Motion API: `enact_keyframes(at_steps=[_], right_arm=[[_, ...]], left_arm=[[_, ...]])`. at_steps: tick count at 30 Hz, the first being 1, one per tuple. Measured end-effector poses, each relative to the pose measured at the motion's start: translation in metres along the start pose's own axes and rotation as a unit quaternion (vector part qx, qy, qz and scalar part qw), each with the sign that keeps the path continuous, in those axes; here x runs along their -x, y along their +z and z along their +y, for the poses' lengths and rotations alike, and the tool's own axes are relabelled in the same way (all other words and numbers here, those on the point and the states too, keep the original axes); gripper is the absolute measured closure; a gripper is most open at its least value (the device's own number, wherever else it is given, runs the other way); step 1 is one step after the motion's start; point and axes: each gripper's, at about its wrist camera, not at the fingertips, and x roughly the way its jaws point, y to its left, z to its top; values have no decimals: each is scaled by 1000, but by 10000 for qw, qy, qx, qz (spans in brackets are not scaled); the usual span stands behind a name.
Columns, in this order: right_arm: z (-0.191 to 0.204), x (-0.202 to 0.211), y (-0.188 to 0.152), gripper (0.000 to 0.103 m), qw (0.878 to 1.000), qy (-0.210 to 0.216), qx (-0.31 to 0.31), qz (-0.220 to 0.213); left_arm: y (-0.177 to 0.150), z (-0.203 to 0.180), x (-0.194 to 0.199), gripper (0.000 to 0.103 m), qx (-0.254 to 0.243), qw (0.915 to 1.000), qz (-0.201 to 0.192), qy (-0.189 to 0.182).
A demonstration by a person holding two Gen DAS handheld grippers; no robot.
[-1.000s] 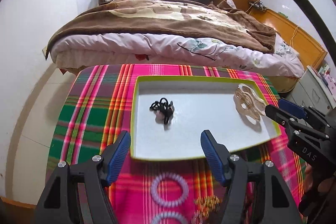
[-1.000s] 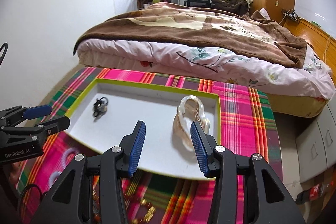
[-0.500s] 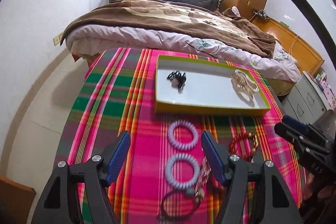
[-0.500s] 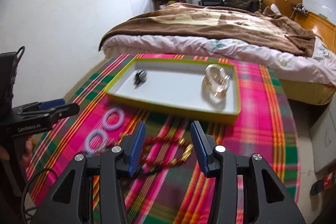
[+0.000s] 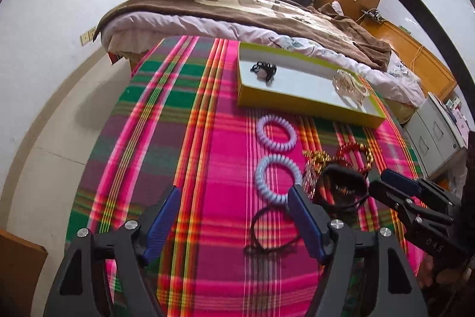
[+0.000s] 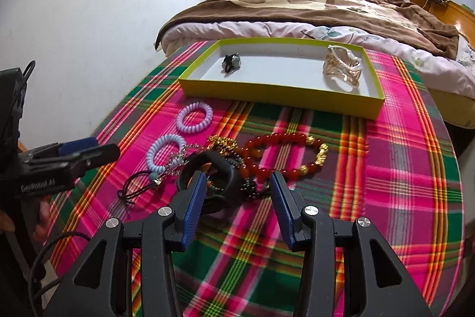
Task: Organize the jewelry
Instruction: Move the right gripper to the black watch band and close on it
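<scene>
A yellow-green tray (image 5: 308,106) (image 6: 279,94) at the table's far side holds a black hair tie (image 5: 263,70) (image 6: 231,61) and a clear amber hair claw (image 5: 350,84) (image 6: 343,67). On the plaid cloth in front lie a lilac spiral tie (image 5: 276,133), a pale blue spiral tie (image 5: 277,179), a red bead bracelet (image 6: 285,153), a gold chain (image 6: 222,143), a black bangle (image 6: 213,177) and a black elastic cord (image 5: 267,228). My left gripper (image 5: 234,198) hovers left of the pile, jaws opening, nothing between them. My right gripper (image 6: 237,183) stands open over the bangle's near edge, pads not touching it.
A bed with a brown blanket (image 6: 311,5) stands just past the table. A white wall runs along the left, and a grey drawer cabinet (image 5: 436,133) stands on the right. A person's hand (image 6: 44,216) holds the left gripper. The plaid cloth (image 6: 400,168) extends bare to the right.
Both grippers have drawn back from over the tray toward the near side of the table and sunk a little. The loose jewelry pile has come into view. The left jaws stand slightly wider.
</scene>
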Motion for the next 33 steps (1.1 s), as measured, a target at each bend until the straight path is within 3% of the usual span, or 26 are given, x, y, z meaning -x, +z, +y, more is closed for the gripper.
enact_keyframes(at_steps=[2,7,13,15,28,33], right_arm=[[2,-4,1,60,10000,-45,1,28],[12,-12,-2,79,9995,-226,152,136],[15,-12,-5,85,9994,-298,143,120],[14,-11,-5,96,9993,-349,117,96],[-1,10,-12,97,9996,-63,-207,-161],[-10,22,-23,98,9994,-85,-287,-161]], left_arm=[[-3,2,0,29,46,10000,32,-6],[-11,8,-1,28,118,9999,110,32],[-16,9,-2,28,123,9998,184,15],[-16,9,-2,28,118,9997,197,0],[-24,3,-6,27,-21,9994,334,-81],[-26,-10,-5,27,-368,9985,353,-212]])
